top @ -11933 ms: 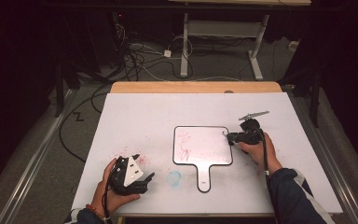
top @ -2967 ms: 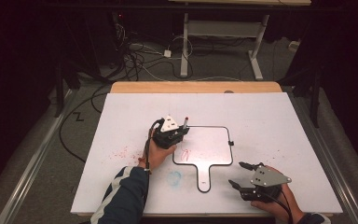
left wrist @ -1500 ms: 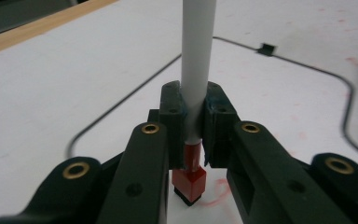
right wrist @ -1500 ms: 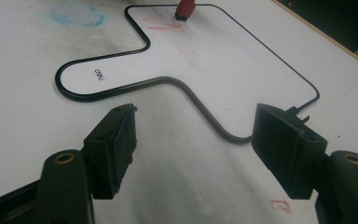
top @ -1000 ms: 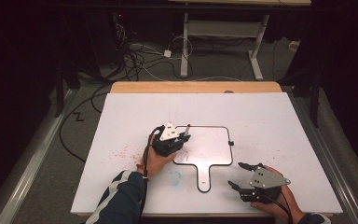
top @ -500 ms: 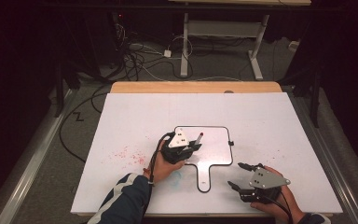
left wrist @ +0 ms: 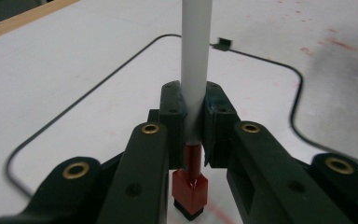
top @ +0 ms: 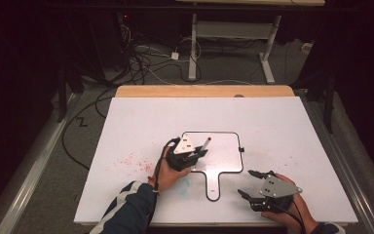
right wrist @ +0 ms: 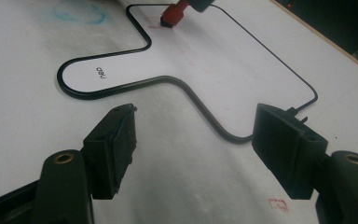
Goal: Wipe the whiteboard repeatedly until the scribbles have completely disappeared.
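Desk [top: 282, 122]: white sheet over a wooden top, red specks and a faint blue smudge on it, all outboard of my left fingers.

Paddle-shaped whiteboard [top: 224, 151]: thin black rim, short handle pointing toward me. It lies flat under and ahead of my left fingers, and ahead of my right fingers [right wrist: 109, 149], which look onto its handle.

Left gripper [top: 191, 155]: my fingers [left wrist: 172, 105] are clamped on the white barrel of a red marker [left wrist: 196, 70]. The barrel rises between them; the red tip [left wrist: 189, 189] sits below them, at or just touching the board near its rim. I cannot tell the contact for certain.

Right gripper [top: 251, 192]: its fingers stand well apart, holding nothing. It rests on the desk beside the board's handle.

Red line [left wrist: 223, 215]: a short stroke shows just beside the tip.

Step in hand, as I judge it: drawing on the board with the marker. Next move calls for steady downward pressure and a slow drag of the tip inward from the rim, keeping the barrel square in the grip.
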{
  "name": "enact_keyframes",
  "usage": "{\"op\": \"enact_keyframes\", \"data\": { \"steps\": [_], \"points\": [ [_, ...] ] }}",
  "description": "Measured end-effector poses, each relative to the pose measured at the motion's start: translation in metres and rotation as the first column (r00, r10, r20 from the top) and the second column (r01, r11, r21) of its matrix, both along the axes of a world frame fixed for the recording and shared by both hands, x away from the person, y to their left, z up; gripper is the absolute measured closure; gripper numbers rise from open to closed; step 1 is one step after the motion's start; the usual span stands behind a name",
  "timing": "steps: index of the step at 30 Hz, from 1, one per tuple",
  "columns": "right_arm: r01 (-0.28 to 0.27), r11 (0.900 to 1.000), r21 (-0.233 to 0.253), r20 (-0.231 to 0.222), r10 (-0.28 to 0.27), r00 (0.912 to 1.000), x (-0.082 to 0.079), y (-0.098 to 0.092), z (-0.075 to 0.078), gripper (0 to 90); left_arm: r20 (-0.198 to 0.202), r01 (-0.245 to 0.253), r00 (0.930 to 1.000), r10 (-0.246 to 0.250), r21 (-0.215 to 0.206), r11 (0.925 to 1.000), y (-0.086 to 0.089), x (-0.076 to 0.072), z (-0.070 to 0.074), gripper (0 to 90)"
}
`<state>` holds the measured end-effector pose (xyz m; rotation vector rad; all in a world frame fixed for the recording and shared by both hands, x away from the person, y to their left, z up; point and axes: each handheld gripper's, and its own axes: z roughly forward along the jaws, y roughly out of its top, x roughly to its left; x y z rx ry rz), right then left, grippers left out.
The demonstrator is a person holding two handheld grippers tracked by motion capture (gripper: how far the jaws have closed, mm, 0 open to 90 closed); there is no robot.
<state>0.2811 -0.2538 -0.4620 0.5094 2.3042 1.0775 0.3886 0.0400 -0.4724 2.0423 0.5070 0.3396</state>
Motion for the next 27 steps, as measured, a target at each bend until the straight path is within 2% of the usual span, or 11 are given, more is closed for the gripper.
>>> {"op": "enact_keyframes", "data": {
  "steps": [4,7,9,10,12,15,19,20,21,22,27],
  "points": [
    [-0.003,1.000,-0.014,0.011,0.003,0.9999,-0.001,0.001,0.000,31.7,0.016,0.007,0.9998,-0.007,0.025,0.9997,-0.005,-0.002,0.000,78.5],
    [-0.007,1.000,-0.024,0.015,0.008,0.9999,-0.002,0.002,-0.001,31.7,0.024,-0.035,0.9991,0.034,0.031,0.9989,0.006,0.006,-0.002,78.5],
    [-0.004,1.000,-0.027,0.017,0.005,0.9998,-0.003,0.001,-0.001,31.6,0.009,-0.077,0.9970,0.077,0.017,0.9968,0.016,0.014,-0.002,78.5],
    [-0.004,1.000,-0.027,0.020,0.004,0.9998,-0.003,0.001,-0.001,31.6,0.012,-0.095,0.9954,0.095,0.024,0.9952,0.019,0.016,-0.002,78.5],
    [-0.003,1.000,-0.024,0.022,0.004,0.9998,-0.003,0.001,0.000,31.6,-0.005,-0.104,0.9945,0.104,0.014,0.9944,0.023,0.018,-0.001,78.5],
    [-0.005,1.000,-0.026,0.020,0.006,0.9998,-0.003,0.001,0.000,31.7,-0.034,-0.064,0.9973,0.064,0.001,0.9979,0.017,0.013,0.000,78.5],
    [0.006,1.000,-0.024,0.010,-0.006,0.9999,-0.001,0.001,-0.001,31.8,-0.019,0.016,0.9997,-0.016,0.029,0.9994,0.003,-0.002,0.003,78.5],
    [0.011,1.000,-0.020,0.013,-0.011,0.9999,0.000,0.000,0.000,31.9,-0.024,0.025,0.9994,-0.024,0.023,0.9994,0.001,-0.004,0.003,78.5],
    [0.016,1.000,-0.013,0.010,-0.016,0.9998,0.002,0.000,0.000,31.9,-0.057,0.011,0.9983,-0.012,-0.028,0.9996,-0.003,-0.008,0.001,78.5],
    [0.021,1.000,-0.007,0.008,-0.021,0.9997,0.003,-0.001,0.000,31.9,-0.019,0.035,0.9992,-0.035,0.031,0.9989,-0.001,-0.007,0.004,78.4],
    [0.039,0.999,0.007,0.004,-0.039,0.9992,0.006,-0.001,0.003,31.9,-0.005,0.032,0.9995,-0.032,0.031,0.9990,0.005,-0.012,0.008,78.4]
  ]
}}
